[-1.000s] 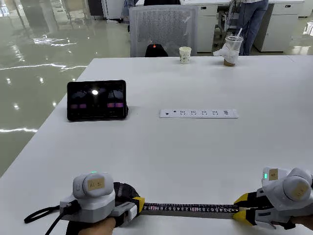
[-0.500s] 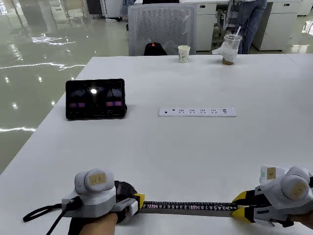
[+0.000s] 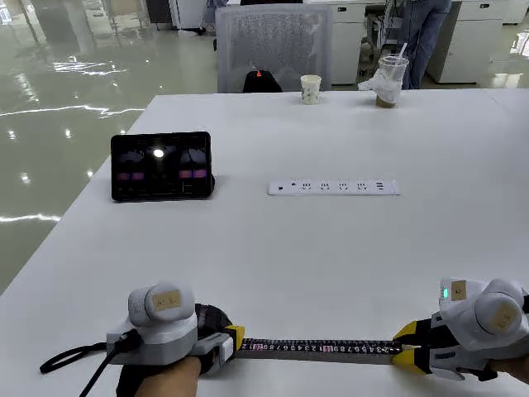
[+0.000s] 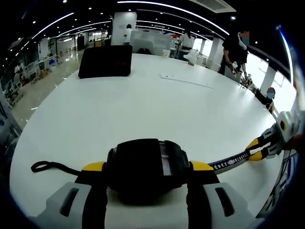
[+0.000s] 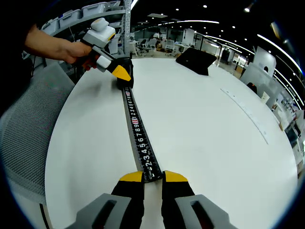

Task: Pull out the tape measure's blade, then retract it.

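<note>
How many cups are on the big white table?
2. A small paper cup stands at the far edge, and a clear plastic cup stands to its right along the same edge.

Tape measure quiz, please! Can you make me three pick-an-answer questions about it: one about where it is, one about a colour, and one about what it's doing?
1. Where is the black tape measure case?
A. Gripped by the left gripper
B. Beside the white power strip
C. On top of the black tablet

2. What colour are the tips of the fingers on the right gripper?
A. Red
B. Yellow
C. Green

3. What is the dark numbered blade doing?
A. Sitting fully wound inside the case
B. Stretched out between the two grippers
C. Curling up into the air

Answers:
1. A, the case sits between that gripper's two fingers.
2. B, both tips are yellow.
3. B, the blade runs flat along the table from the case to the right gripper, which pinches its end.
</note>
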### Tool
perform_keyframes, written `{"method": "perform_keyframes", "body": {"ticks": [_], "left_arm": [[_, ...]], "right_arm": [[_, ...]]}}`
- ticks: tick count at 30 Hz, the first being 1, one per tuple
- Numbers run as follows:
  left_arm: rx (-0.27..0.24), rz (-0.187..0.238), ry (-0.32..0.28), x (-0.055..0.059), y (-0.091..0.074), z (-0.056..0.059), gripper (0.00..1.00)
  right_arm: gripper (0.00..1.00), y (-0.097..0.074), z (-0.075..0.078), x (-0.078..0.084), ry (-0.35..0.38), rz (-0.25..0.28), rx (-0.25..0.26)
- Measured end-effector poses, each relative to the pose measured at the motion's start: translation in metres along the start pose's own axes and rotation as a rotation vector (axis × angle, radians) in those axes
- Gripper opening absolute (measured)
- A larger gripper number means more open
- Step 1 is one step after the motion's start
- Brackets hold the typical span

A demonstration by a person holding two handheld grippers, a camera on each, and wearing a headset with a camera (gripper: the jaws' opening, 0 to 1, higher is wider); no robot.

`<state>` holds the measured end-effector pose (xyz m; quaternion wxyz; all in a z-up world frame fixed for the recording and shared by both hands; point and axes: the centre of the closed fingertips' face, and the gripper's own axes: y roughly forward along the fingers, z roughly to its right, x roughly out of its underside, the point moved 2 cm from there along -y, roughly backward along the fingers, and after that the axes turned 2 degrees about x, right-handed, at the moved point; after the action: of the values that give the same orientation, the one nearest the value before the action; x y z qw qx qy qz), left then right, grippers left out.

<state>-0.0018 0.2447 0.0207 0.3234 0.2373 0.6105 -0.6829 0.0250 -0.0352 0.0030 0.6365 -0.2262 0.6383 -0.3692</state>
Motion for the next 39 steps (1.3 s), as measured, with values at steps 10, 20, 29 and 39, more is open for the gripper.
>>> {"method": "perform_keyframes", "body": {"ticks": [10, 20, 29, 39], "left_arm": [[-0.004, 0.004, 0.007, -0.0007, -0.0002, -0.0008, 0.61], [-0.009, -0.015, 0.014, 0.0001, 0.0013, -0.0009, 0.6], [-0.003, -0.021, 0.018, 0.0001, 0.0011, -0.0014, 0.59], [0.002, -0.021, 0.017, 0.0, -0.0002, -0.0012, 0.59]], "right_arm": [[0.09, 0.0001, 0.0004, -0.0004, -0.001, -0.002, -0.001], [0.09, 0.0002, 0.001, 0.0007, 0.002, -0.003, -0.001], [0.09, 0.0002, 0.0007, 0.0002, 0.004, -0.005, 0.0], [0.09, 0.0002, 0.0003, 0.0, 0.007, -0.008, 0.001]]}}
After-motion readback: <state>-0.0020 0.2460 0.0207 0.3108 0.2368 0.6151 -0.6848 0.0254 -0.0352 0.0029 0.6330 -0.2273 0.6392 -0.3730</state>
